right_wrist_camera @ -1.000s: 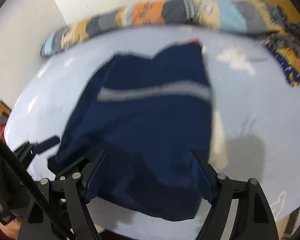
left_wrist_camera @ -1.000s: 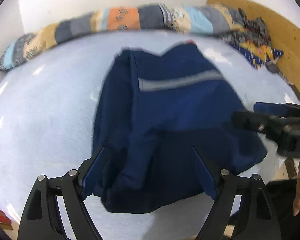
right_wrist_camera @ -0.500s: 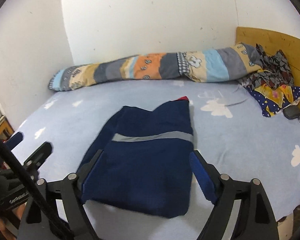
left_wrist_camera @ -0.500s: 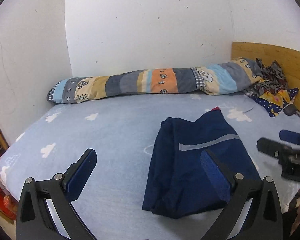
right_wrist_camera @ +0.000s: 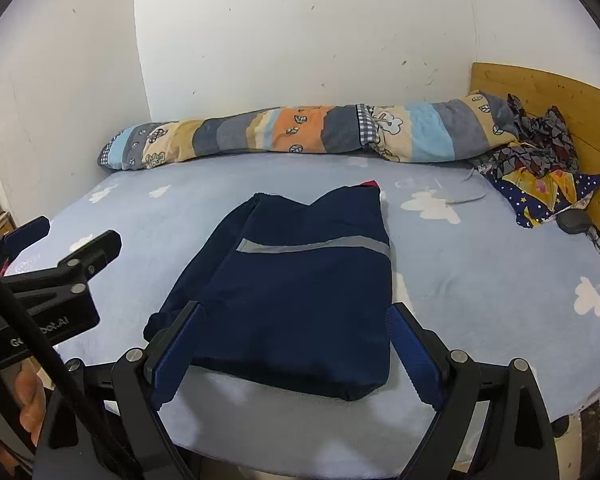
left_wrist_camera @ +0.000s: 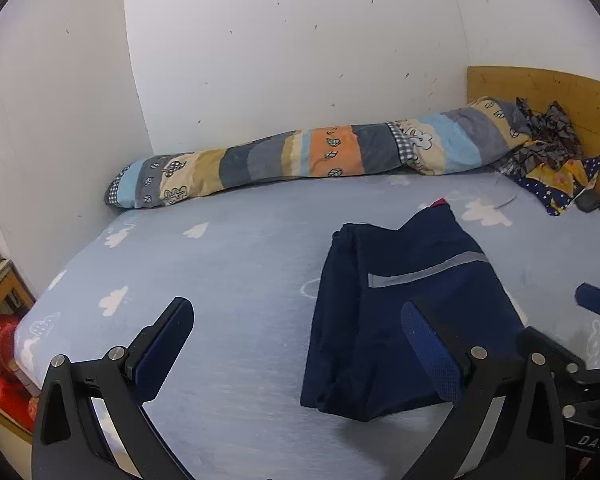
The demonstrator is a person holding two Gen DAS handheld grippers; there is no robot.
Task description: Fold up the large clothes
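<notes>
A navy garment (left_wrist_camera: pixel 400 300) with a grey stripe lies folded flat on the light blue cloud-print bed sheet (left_wrist_camera: pixel 220 264). My left gripper (left_wrist_camera: pixel 298 340) hovers open above the sheet near the garment's left edge, with nothing between its fingers. In the right wrist view the same garment (right_wrist_camera: pixel 300 280) lies just beyond my right gripper (right_wrist_camera: pixel 296 344). Its jaws are opening, and the blue pads stand clear on either side of the garment's near edge, pressing on nothing. Each gripper shows in the other's view: the right gripper (left_wrist_camera: pixel 564 320) and the left gripper (right_wrist_camera: pixel 68 236).
A rolled patchwork quilt (right_wrist_camera: pixel 300 132) lies along the white wall at the back. A wooden headboard (right_wrist_camera: pixel 560 96) stands at the right with crumpled patterned cloth (right_wrist_camera: pixel 540 184) and a small dark object (right_wrist_camera: pixel 574 222) beside it. Red items (left_wrist_camera: pixel 0 360) sit past the bed's left edge.
Both grippers have drawn back and risen from the garment's near edge, and their jaws have spread wider. The garment stays folded on the bed.
</notes>
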